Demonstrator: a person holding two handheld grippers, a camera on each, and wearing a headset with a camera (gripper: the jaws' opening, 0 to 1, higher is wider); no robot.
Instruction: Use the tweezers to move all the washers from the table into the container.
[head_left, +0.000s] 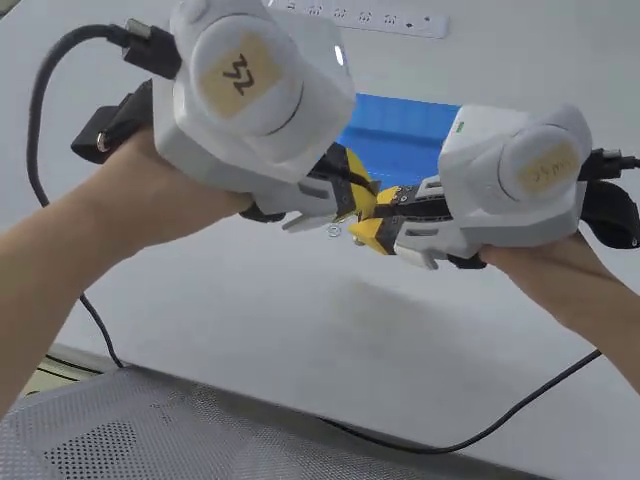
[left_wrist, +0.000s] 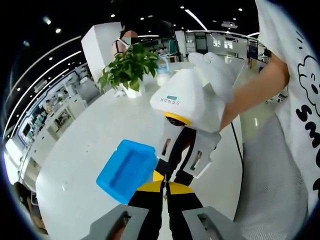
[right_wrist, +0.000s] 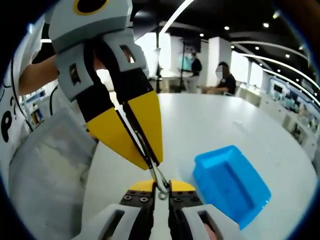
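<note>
Yellow tips meet in mid-air above the white surface (head_left: 300, 340), left fingers (right_wrist: 147, 120) against right fingers (right_wrist: 182, 186), nose to nose.

Left fingers: nearly closed, clamped on the tweezers (right_wrist: 156, 172), which run out between the two pads as a thin metal sliver.

Right fingers: drawn almost together, leaving a narrow slot. The tweezers' tip sits in that slot. I cannot tell whether these fingers press on it.

Washer (right_wrist: 162, 195): a small ring right at the tweezers' tip, seen from the right gripper view. In the head view a small ring shows just below the meeting tips. I cannot say whether it hangs from the tweezers or lies on the surface.

Container (head_left: 400, 135): blue, open, on the surface beyond the fingers, well apart from the ring.

Step in hand, as I read it: settling the tweezers and their pinch on the washer. The carry has not yet begun.

Next move calls for a steady squeeze on the tweezers and both hands travelling together toward the container. Release should come only once the ring is above the opening. A slack pinch would likely drop the ring short.
</note>
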